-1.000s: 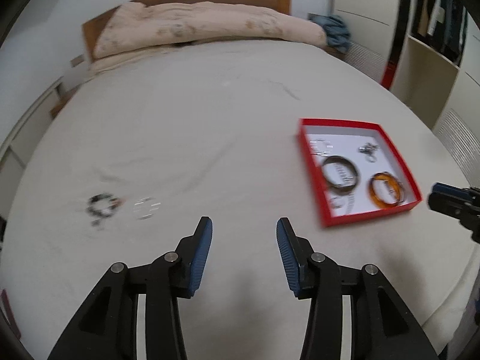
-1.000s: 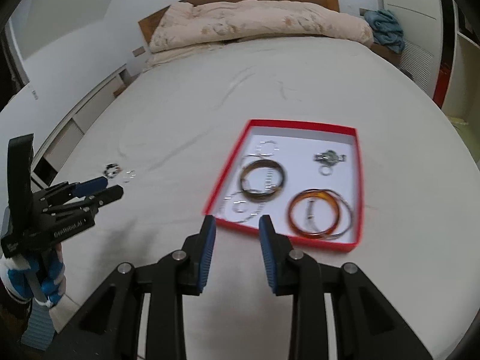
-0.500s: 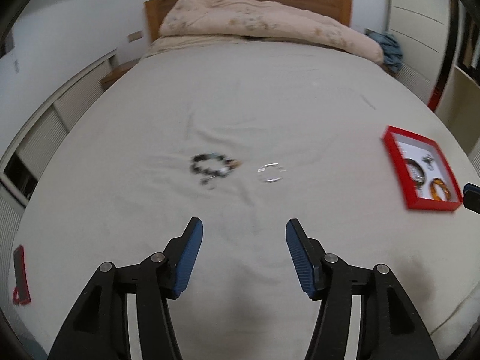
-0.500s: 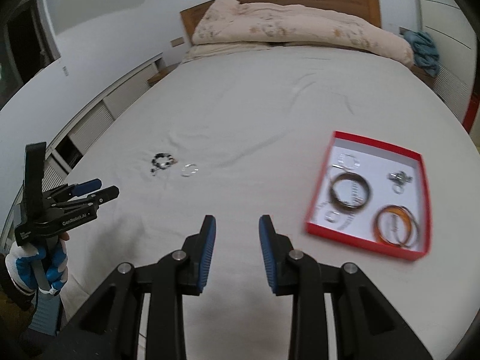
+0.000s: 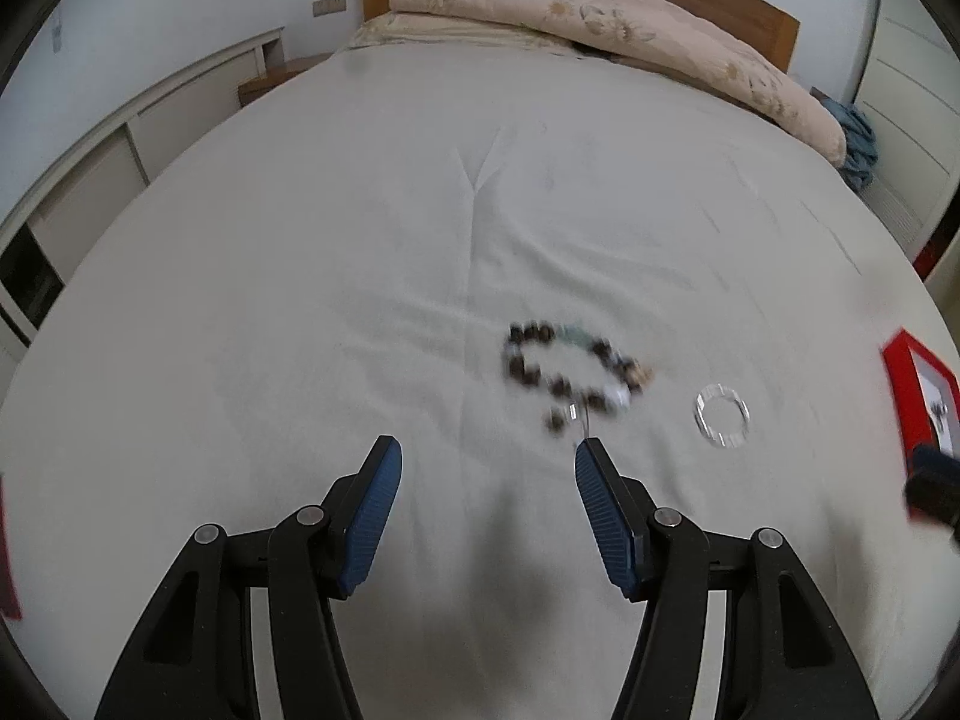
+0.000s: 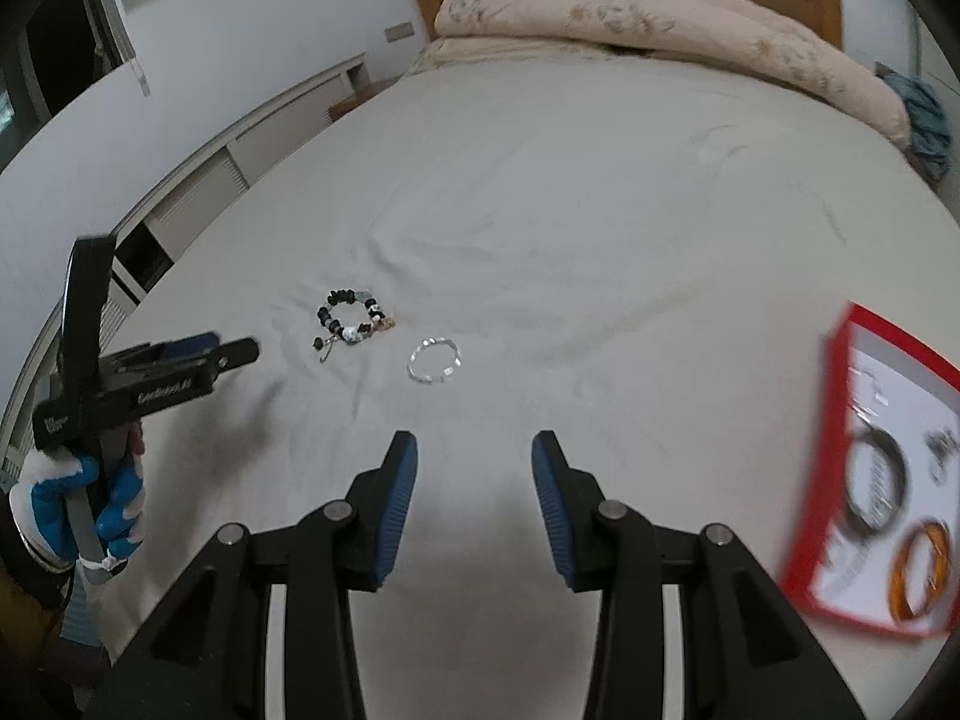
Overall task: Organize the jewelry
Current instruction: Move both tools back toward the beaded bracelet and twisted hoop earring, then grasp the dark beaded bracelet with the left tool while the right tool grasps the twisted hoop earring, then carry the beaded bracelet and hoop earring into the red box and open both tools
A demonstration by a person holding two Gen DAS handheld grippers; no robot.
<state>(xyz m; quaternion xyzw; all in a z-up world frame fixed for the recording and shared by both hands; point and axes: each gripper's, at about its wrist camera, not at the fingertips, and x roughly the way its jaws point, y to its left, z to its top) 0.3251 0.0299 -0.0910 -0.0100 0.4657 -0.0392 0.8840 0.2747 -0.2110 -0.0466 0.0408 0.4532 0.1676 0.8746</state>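
Just ahead of the spread, empty left gripper [image 5: 485, 459] lies the beaded bracelet [image 5: 570, 372], awaiting approach and pinch; the right gripper [image 6: 474, 456], likewise apart, holds nothing.

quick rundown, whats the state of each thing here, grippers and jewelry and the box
left gripper: open, empty
right gripper: open, empty
beaded bracelet: loose on the bed sheet
clear bangle: flat on the sheet, beside the beads
red box: lidless, holding a dark bangle and an orange bangle
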